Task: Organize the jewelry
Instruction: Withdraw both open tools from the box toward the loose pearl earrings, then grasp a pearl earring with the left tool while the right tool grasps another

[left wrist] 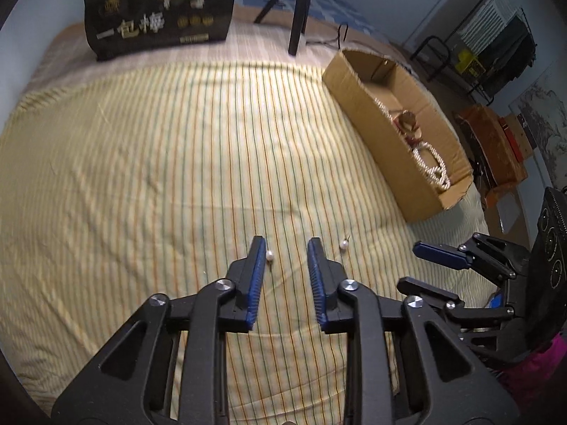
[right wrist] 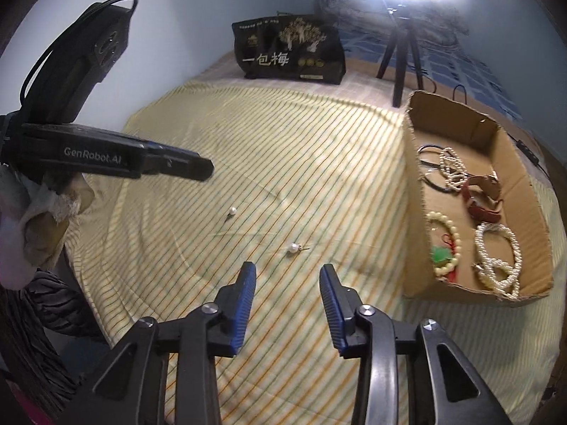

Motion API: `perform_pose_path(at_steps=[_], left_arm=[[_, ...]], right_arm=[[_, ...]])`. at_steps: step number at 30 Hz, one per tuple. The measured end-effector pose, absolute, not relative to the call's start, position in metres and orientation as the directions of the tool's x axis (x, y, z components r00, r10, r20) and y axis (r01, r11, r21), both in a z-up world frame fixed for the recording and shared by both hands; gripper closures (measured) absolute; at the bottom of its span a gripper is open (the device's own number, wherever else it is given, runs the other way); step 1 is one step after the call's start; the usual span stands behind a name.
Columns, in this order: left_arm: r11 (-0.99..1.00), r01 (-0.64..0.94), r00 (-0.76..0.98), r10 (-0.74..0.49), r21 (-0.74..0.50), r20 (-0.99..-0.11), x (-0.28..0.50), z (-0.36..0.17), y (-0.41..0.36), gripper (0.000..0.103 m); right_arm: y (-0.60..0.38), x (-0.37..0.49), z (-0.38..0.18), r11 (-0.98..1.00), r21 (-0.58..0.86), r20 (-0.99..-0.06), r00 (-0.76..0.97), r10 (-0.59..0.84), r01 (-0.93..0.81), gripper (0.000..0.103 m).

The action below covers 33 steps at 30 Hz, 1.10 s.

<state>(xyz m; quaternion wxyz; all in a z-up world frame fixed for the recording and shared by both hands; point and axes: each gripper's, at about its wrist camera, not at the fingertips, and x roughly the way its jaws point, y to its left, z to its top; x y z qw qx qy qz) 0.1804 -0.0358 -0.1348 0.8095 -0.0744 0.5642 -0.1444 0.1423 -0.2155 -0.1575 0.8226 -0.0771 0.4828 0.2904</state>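
Two pearl studs [left wrist: 270,256] [right wrist: 293,247] lie mid-frame: tiny, light, prone to rolling. My left gripper [left wrist: 286,246] and right gripper [right wrist: 287,271] gape narrowly, empty; pinch the bead.

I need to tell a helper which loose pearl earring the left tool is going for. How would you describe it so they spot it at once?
Start at the cardboard box of jewelry on the striped sheet. Two pearl earrings lie loose on the sheet beside it. The one meant is farther from the box, right by a pad of the left tool; the other earring lies outside those pads.
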Motion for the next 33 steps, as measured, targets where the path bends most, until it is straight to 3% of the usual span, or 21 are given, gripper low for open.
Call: perform_pose_path(at_steps=[14,33], left_arm=[[0.954,0.124,0.231,-0.295,-0.273,-0.927,0.198,-0.181,-0.042,0.087],[0.966,0.135,0.211,-0.244,-0.219,-0.946,0.205,-0.198,-0.059,0.091]], right_arm=[[-0.197,0.163,-0.195,0.819,0.125,-0.870,0.334,0.362,-0.561,0.068],[-0.182,0.176,-0.213,0.818,0.105,-0.881,0.328,0.341,-0.566,0.073]])
